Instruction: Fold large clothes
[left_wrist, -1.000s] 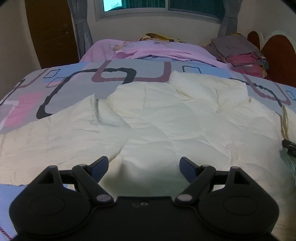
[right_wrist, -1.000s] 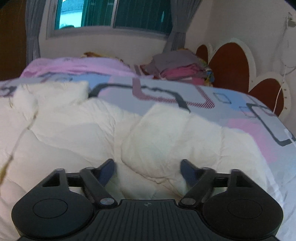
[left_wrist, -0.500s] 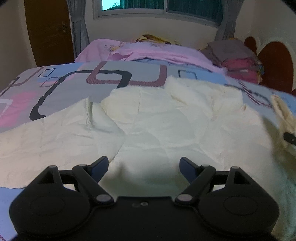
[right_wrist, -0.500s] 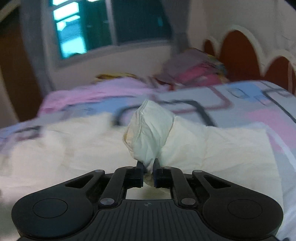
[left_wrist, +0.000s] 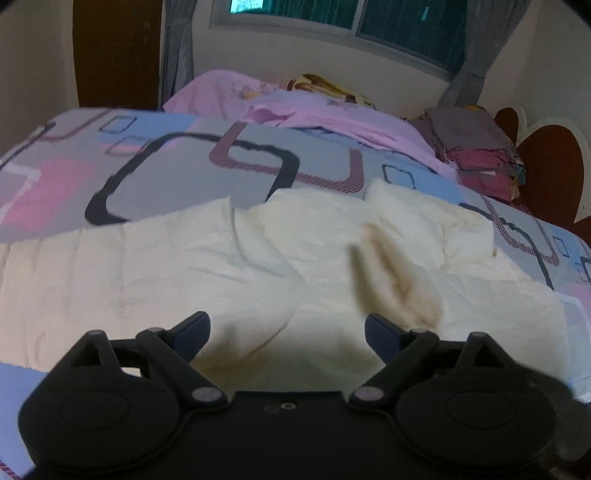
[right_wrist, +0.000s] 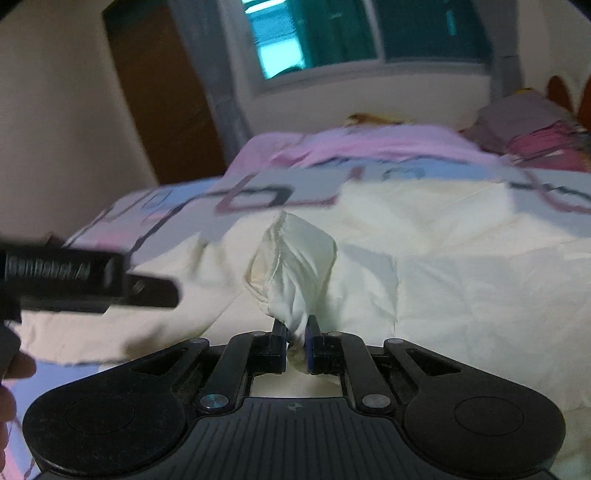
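With the cream garment (left_wrist: 155, 266) spread on the patterned bedspread (left_wrist: 177, 173) and a bunched edge clenched in the right gripper (right_wrist: 295, 338), the left gripper (left_wrist: 287, 328), hovering released, is best closed on the nearest hem before folding.

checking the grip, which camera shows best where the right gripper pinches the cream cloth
The right wrist view: the right gripper is shut on a bunched fold of the cream cloth. The left wrist view shows only a blurred raised fold; the pinch itself is not seen.
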